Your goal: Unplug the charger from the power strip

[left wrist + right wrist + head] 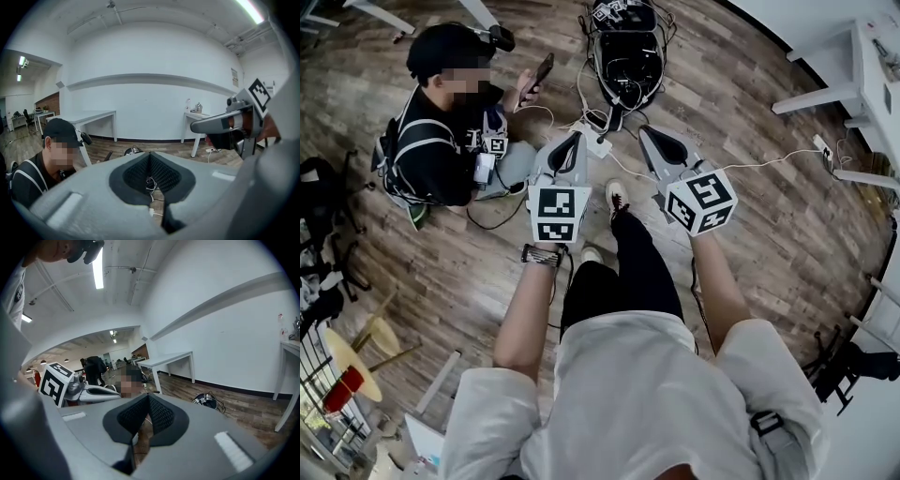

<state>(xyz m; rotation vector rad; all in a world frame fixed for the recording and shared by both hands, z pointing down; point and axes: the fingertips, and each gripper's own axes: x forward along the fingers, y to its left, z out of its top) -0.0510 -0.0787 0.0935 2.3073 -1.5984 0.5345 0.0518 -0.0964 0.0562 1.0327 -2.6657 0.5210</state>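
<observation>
I hold both tools out in front of me, side by side and tipped a little downward, because what I want lies on the floor [769, 234] ahead of my feet and I am standing over it. My left hand-held gripper [574, 137] has its jaws closed on nothing, the pads meeting at the tip. My right hand-held gripper [646, 132] looks the same in its own view, shut and empty. Keeping them closed makes sense to me, since nothing is within reach yet. The power strip [598, 143] is the white block on the boards, seen in the head view between the two tips and just beyond them, but well below them and touched by neither. White cables [581, 94] run from it toward a black case [628, 61] farther on. The charger should be one of the plugs on that strip, though I cannot pick it out. A person [441, 131] sits on the floor to the left of the strip. I judge I must get lower, steady the strip with one tool and open the other for the plug.
</observation>
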